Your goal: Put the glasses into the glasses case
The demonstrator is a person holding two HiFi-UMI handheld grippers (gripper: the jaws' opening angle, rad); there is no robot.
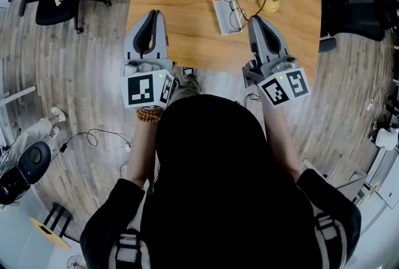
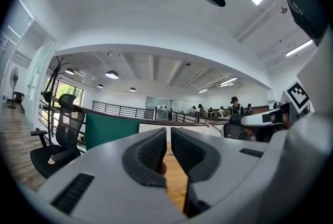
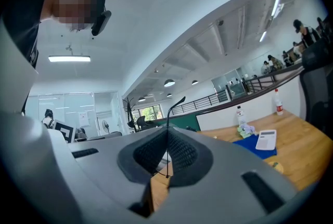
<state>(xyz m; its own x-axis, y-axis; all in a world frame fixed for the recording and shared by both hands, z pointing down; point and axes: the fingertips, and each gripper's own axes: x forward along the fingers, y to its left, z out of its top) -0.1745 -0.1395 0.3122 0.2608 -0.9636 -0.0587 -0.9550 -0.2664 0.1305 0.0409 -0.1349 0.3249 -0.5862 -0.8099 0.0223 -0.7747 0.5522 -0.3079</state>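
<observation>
Right hand-held gripper [image 1: 254, 20], pressed shut on a thin temple of the glasses [image 1: 231, 0], which lie just far-left of it, partly over the glasses case [image 1: 221, 17]; left hand-held gripper [image 1: 154, 14], slightly spread and empty, is well apart.

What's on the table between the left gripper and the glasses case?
Nothing. In the head view, only bare table lies between the left gripper and the case.

Bare tabletop [image 1: 174, 5] lies open on the left; glasses [image 1: 232, 4], case [image 1: 222, 17] and yellow object [image 1: 270, 3] crowd the right.
</observation>
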